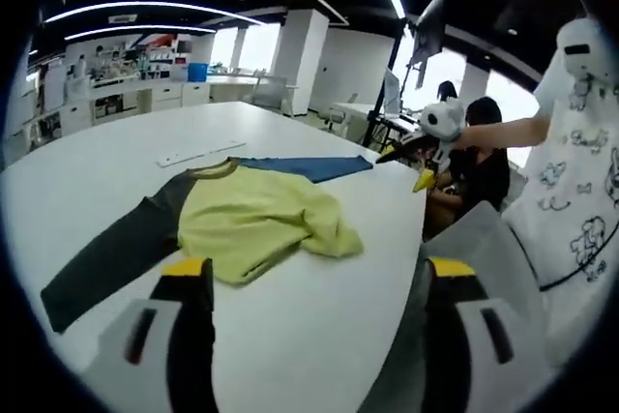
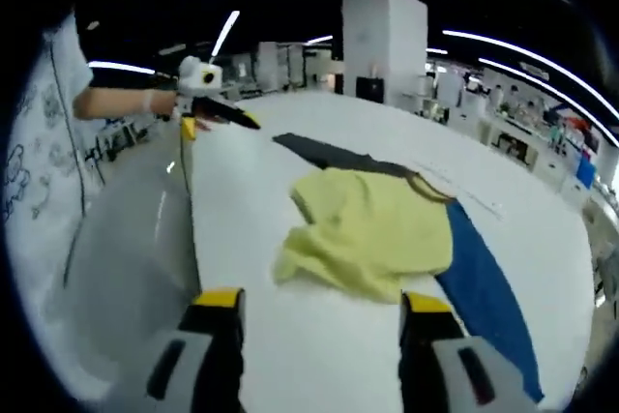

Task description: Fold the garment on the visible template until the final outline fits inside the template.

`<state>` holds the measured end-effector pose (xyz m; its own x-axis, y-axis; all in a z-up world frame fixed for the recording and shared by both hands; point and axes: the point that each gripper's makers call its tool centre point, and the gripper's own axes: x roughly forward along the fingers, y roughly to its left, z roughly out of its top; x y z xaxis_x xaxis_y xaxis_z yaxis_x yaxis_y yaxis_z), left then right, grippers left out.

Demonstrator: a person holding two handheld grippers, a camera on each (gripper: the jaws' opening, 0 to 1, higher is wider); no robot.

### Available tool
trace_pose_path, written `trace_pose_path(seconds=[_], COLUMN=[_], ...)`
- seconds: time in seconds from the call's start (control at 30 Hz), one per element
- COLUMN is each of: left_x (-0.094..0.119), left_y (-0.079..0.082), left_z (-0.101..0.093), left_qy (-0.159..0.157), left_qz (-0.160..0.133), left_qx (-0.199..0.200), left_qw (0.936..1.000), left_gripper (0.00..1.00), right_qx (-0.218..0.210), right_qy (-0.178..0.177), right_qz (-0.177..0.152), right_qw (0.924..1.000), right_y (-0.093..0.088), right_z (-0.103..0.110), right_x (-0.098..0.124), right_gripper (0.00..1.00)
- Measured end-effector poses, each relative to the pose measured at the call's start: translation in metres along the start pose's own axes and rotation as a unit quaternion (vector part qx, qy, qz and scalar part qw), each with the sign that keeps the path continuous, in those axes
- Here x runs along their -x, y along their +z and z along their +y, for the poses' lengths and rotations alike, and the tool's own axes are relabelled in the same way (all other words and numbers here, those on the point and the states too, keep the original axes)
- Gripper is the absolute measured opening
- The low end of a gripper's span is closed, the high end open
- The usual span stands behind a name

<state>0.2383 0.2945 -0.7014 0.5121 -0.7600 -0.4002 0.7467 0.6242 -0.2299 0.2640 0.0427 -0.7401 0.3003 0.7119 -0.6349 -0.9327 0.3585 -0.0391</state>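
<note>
The white table (image 1: pixel 319 336) carries everything, and the garment (image 1: pixel 256 224) lies on it just ahead of both grippers. No brand or legible writing shows anywhere (the person's white top (image 1: pixel 580 200) bears only black line drawings, too small to read). The garment is a shirt with a pale yellow body, crumpled and partly folded over itself, a dark collar band, one dark grey sleeve (image 1: pixel 106 263) stretched flat and one blue sleeve (image 1: pixel 309 167) running out the opposite way. In the left gripper view the grey sleeve reaches toward the camera and the blue one lies beyond; the right gripper view reverses this, with the blue sleeve (image 2: pixel 488 292) long and near and the grey one (image 2: pixel 334 155) far. A white strip (image 1: pixel 198 153) lies on the table past the collar. The left gripper (image 1: pixel 319 273) has its yellow-tipped jaws spread wide, holding nothing; the right gripper (image 2: pixel 319 302) likewise stands apart and empty, near the yellow hem.
</note>
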Motion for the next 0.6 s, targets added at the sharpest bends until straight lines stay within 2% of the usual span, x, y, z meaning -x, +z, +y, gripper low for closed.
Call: trace_pose_path(seconds=[0.03, 0.1, 0.2, 0.27, 0.33, 0.4, 0.47, 0.6], left_x=[-0.001, -0.003, -0.008, -0.011, -0.014, -0.017, -0.020, -0.023], left_y=[0.000, 0.004, 0.004, 0.002, 0.000, -0.004, -0.009, -0.015], left_z=[-0.001, -0.002, -0.010, -0.014, -0.017, -0.018, -0.021, -0.022], left_qy=[0.004, 0.018, 0.022, 0.023, 0.028, 0.035, 0.041, 0.051], left_qz=[-0.001, -0.022, -0.034, -0.037, -0.037, -0.030, -0.022, -0.016], left_qx=[0.001, 0.011, 0.014, 0.022, 0.023, 0.021, 0.019, 0.028], left_qw=[1.0000, 0.9995, 0.9991, 0.9988, 0.9987, 0.9987, 0.9987, 0.9982], left_gripper=[0.86, 0.86, 0.85, 0.86, 0.86, 0.86, 0.86, 0.86], right_qx=[0.014, 0.027, 0.076, 0.072, 0.074, 0.100, 0.094, 0.116], right_qy=[0.008, 0.023, 0.040, 0.057, 0.063, 0.076, 0.087, 0.098], right_qz=[0.000, 0.002, 0.015, 0.009, 0.013, 0.024, 0.026, 0.040], right_qw=[0.9999, 0.9994, 0.9962, 0.9957, 0.9952, 0.9918, 0.9914, 0.9877], right_y=[0.002, 0.006, 0.008, 0.011, 0.010, 0.006, 0.006, 0.001], right_z=[0.002, 0.006, 0.011, 0.016, 0.017, 0.020, 0.024, 0.026], right_x=[-0.005, -0.018, -0.036, -0.046, -0.054, -0.063, -0.071, -0.083], right_gripper=[0.61, 0.60, 0.52, 0.49, 0.50, 0.48, 0.48, 0.41])
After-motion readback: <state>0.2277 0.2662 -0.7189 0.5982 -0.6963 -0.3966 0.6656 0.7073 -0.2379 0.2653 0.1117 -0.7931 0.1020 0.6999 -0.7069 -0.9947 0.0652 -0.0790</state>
